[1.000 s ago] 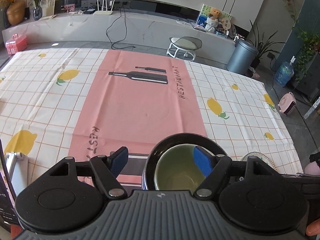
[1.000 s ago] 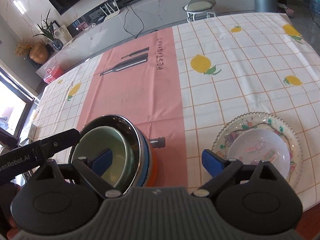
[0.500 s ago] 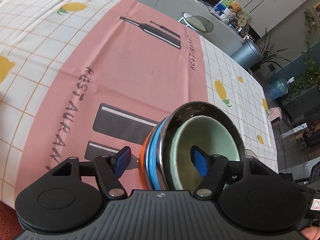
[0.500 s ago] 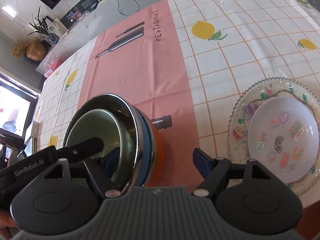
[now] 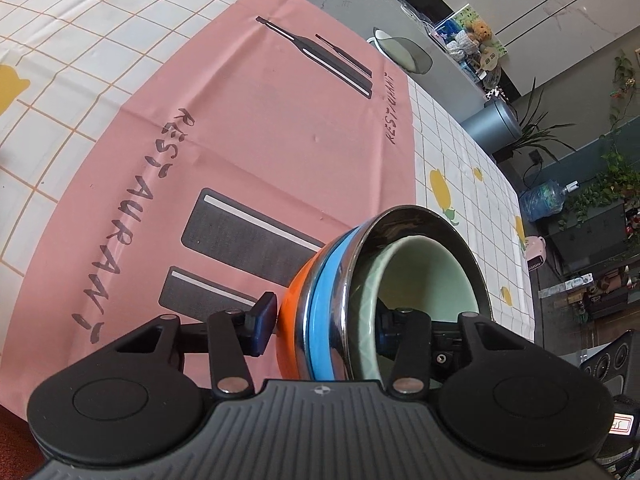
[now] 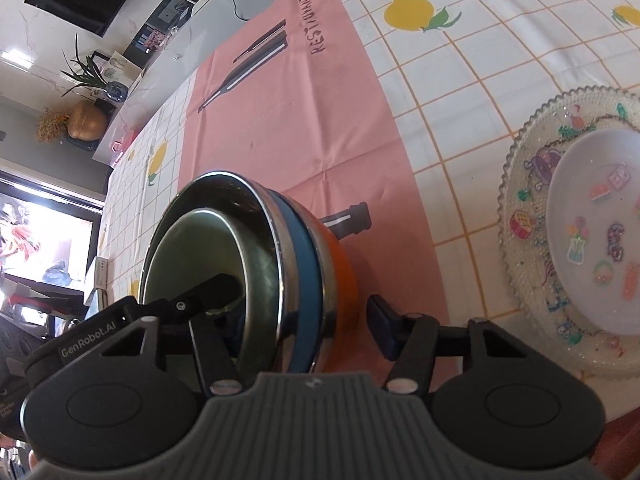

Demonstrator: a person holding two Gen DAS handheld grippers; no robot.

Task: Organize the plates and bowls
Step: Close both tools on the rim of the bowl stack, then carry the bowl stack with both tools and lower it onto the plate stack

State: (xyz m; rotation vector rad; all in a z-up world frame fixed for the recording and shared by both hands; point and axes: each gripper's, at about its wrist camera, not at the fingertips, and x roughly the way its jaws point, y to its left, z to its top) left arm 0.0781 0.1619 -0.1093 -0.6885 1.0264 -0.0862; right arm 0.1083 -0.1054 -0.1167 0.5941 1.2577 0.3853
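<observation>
Nested bowl stack [image 5: 340, 292] is being clamped by L gripper [image 5: 324, 324] and R gripper [image 6: 304, 316] – "RESTAURANT" printed on tablecloth [image 5: 280, 140], "GenRobot.AI" on L gripper.

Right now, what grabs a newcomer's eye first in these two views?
The bowl stack: a green bowl nested in a steel one with blue and orange bands, tipped on its side, filling the centre of the left wrist view. The left gripper straddles its wall, one finger outside and one inside; the right gripper straddles the opposite wall. At the right edge of the right wrist view, a white bowl with stickers sits on a patterned glass plate.
</observation>
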